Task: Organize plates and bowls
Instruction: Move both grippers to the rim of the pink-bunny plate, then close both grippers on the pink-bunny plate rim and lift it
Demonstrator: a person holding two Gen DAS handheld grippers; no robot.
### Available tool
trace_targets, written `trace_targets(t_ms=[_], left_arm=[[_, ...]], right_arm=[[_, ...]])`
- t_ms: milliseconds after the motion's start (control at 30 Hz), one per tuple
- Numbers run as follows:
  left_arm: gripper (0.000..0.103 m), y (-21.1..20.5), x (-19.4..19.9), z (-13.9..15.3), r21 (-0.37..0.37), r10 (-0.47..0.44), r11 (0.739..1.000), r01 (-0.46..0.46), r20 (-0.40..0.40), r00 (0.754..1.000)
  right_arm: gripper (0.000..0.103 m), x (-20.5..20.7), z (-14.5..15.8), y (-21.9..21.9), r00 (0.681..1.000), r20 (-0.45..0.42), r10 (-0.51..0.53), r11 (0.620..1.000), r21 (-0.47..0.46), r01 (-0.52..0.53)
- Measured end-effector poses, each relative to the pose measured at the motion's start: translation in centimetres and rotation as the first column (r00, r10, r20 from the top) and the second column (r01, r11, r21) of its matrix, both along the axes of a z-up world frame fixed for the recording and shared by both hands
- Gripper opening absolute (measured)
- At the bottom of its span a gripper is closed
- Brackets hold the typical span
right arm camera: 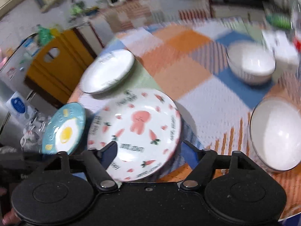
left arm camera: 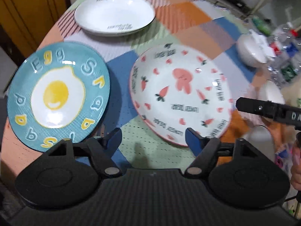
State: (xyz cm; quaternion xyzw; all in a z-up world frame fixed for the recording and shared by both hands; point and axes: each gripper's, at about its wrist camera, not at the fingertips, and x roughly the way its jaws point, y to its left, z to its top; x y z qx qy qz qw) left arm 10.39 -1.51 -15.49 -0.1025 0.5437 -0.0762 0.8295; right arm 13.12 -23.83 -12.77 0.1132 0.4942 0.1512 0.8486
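Observation:
A teal egg plate (left arm camera: pixel 58 94) lies at the left and a white carrot-and-rabbit plate (left arm camera: pixel 180 98) at centre right. A plain white plate (left arm camera: pixel 114 14) sits further back. My left gripper (left arm camera: pixel 153 139) hovers open over the cloth between the two near plates, its right finger by the carrot plate's near rim. In the right wrist view the carrot plate (right arm camera: pixel 135 131) fills the middle. My right gripper (right arm camera: pixel 150 148) stands open above its near edge, left finger over the plate, right finger just outside the rim. Two white bowls (right arm camera: pixel 252 64) (right arm camera: pixel 276 133) stand to the right.
A patchwork tablecloth (left arm camera: pixel 188 24) covers the round table. Plastic bottles and clutter (left arm camera: pixel 282 43) crowd the far right edge. A yellow cabinet (right arm camera: pixel 56 64) stands beyond the table's left side. A person's hand (left arm camera: pixel 297 171) shows at the right border.

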Motion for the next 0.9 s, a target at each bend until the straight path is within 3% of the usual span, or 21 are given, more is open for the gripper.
trace_targets(t_ms=[200,300,367,433,667,900], left_arm=[[0.062,-0.4,0.9,-2.1,0.012,-0.004,1.000,0.003,0.026,1.000],[0.055,-0.3,1.2,-2.8,0.009,0.024,1.000,-0.024,0.043,0.999],[0.046,-0.3,1.5,-3.3,0.003,0.017,1.000,-0.018,0.049,0.999],[0.027,-0.6,1.7,-3.5,-0.005,-0.034,0.999,0.034,0.054,0.998],[0.027,-1.2,2.2,-2.9,0.038,-0.065,0.997,0.063,0.049,0.997],[0.026,-2.3,2.2,-0.3,0.081,-0.146,0.987,0.136,0.142,0.979]], right_arm=[[0.055,3.1,-4.7,-1.4,0.990,-0.122,-0.070,0.995,0.066,0.079],[0.035,3.5,-5.5,-1.9,0.986,-0.139,-0.089,0.991,0.090,0.102],[0.013,3.6,-5.7,-1.9,0.986,-0.143,-0.089,0.990,0.092,0.103],[0.013,3.6,-5.9,-1.8,0.988,-0.131,-0.081,0.993,0.073,0.091],[0.012,3.2,-6.1,-2.7,0.996,-0.079,-0.030,0.993,0.112,0.039],[0.014,2.6,-4.3,-3.4,1.000,-0.016,0.024,0.995,0.101,-0.022]])
